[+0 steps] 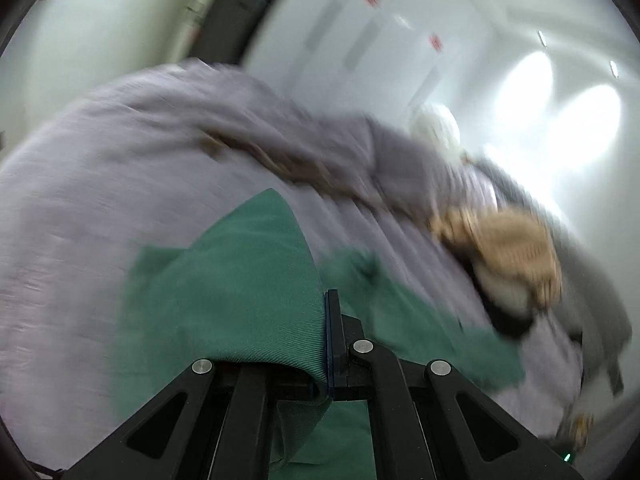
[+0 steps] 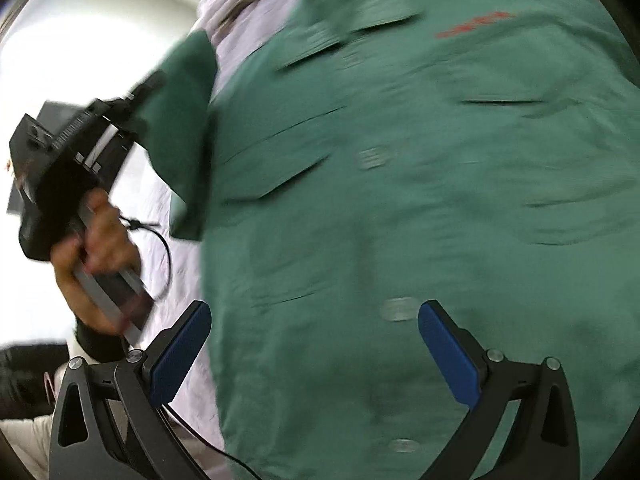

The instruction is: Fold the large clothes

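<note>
A large green button shirt [image 2: 400, 200] lies spread on a lilac bed sheet [image 2: 176, 216], with red lettering near its far edge. My left gripper [image 1: 326, 344] is shut on a green sleeve [image 1: 248, 280] and holds it lifted above the sheet; it also shows in the right wrist view [image 2: 148, 92], held by a hand, with the sleeve [image 2: 184, 132] hanging from it. My right gripper [image 2: 314, 344] is open and empty, hovering just above the shirt's button line, blue pads [image 2: 448, 356] apart.
A tan and white stuffed toy [image 1: 508, 256] lies on the lilac sheet [image 1: 100, 200] at the right. A grey garment [image 1: 592, 280] lies beyond it. White walls stand behind the bed. Both views are motion-blurred.
</note>
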